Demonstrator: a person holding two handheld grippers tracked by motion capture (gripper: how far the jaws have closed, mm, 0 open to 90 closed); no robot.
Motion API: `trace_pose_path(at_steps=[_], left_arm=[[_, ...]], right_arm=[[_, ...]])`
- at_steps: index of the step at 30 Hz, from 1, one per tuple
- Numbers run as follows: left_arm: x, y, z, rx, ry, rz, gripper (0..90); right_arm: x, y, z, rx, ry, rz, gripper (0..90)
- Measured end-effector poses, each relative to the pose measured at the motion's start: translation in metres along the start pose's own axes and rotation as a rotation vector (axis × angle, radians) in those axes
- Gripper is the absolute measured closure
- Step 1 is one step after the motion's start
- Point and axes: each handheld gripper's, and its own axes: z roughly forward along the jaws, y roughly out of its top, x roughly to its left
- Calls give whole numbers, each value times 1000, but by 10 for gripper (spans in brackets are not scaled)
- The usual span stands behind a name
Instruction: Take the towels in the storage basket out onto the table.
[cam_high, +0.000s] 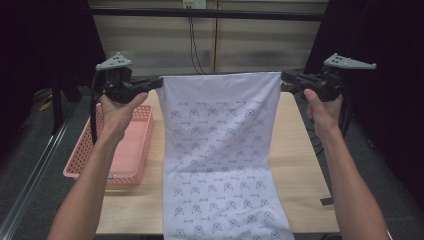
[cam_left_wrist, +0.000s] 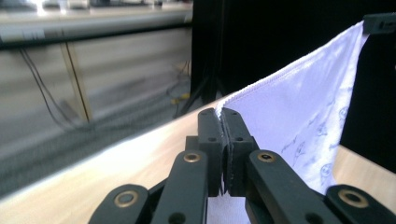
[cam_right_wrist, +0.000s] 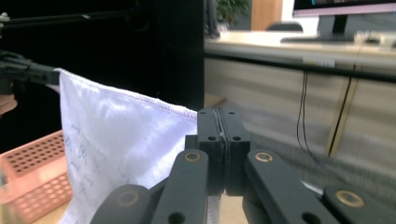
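Observation:
A white cloth (cam_high: 220, 150) printed with small blue figures hangs stretched between my two grippers above the wooden table (cam_high: 297, 165). Its lower end trails over the table's near edge. My left gripper (cam_high: 159, 82) is shut on the cloth's upper left corner. My right gripper (cam_high: 283, 76) is shut on the upper right corner. In the left gripper view the jaws (cam_left_wrist: 222, 122) pinch the hemmed edge of the cloth (cam_left_wrist: 303, 112), and the right gripper (cam_left_wrist: 379, 22) shows at its far corner. In the right gripper view the jaws (cam_right_wrist: 219, 122) clamp the cloth (cam_right_wrist: 116, 140), with the left gripper (cam_right_wrist: 28, 72) far off.
A pink perforated basket (cam_high: 131, 150) stands on the table's left side, under my left forearm; it also shows low left as the basket (cam_right_wrist: 32, 177) in the right gripper view. Black frame posts and a dark curtain flank the table. Cables hang on the wall behind.

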Motion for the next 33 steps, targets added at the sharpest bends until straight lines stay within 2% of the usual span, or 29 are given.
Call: trace_pose_path(at_steps=[2,3,4,5,6,7,8,9,11,13,17,18,19,21,22,23,24,25,29,30,31,33], left_arm=[[11,-4,17,36,74,-9,818],[17,-5,23,29,75,-46,747],[23,-7,27,31,70,-64,699],[26,-9,30,31,108,-93,645],[28,-11,33,23,96,-123,572],[26,-14,34,22,72,-119,584],[22,-17,36,33,62,-94,601],[17,-21,39,42,27,-73,606],[6,-28,41,39,-29,-73,632],[-6,-37,42,44,-97,-54,664],[-36,-56,38,80,-165,-29,696],[-43,-63,35,86,-195,-18,695],[-50,-70,32,87,-205,-11,694],[-62,-86,29,117,-242,-9,698],[-69,-96,27,138,-237,5,699],[-74,-106,25,145,-266,-4,695],[-77,-117,24,155,-293,-21,696],[-82,-128,22,172,-298,-28,700],[-93,-172,23,279,-325,-32,704],[-93,-182,23,297,-320,-46,703],[-92,-191,23,315,-303,-47,696],[-89,-207,25,355,-297,-61,686]], right_arm=[[-15,-10,21,54,-32,24,891],[-21,-15,30,82,-60,13,879],[-26,-19,38,99,-91,17,806],[-32,-23,45,120,-119,37,726],[-35,-27,50,135,-146,49,706],[-37,-31,52,132,-139,63,688],[-38,-35,53,125,-120,83,659],[-36,-40,54,133,-113,74,651],[-31,-50,54,168,-84,43,630],[-24,-61,50,194,-57,41,629],[-5,-87,30,219,0,32,624],[0,-96,24,223,18,30,622],[5,-105,18,246,39,35,617],[13,-127,7,282,46,39,613],[15,-139,3,311,56,45,611],[18,-150,-2,330,59,42,610],[21,-160,-7,336,72,61,610],[22,-171,-11,348,90,79,610],[32,-208,-16,446,111,71,600],[34,-214,-16,473,105,53,595],[35,-218,-14,492,109,51,591],[37,-226,-10,525,105,45,591]])
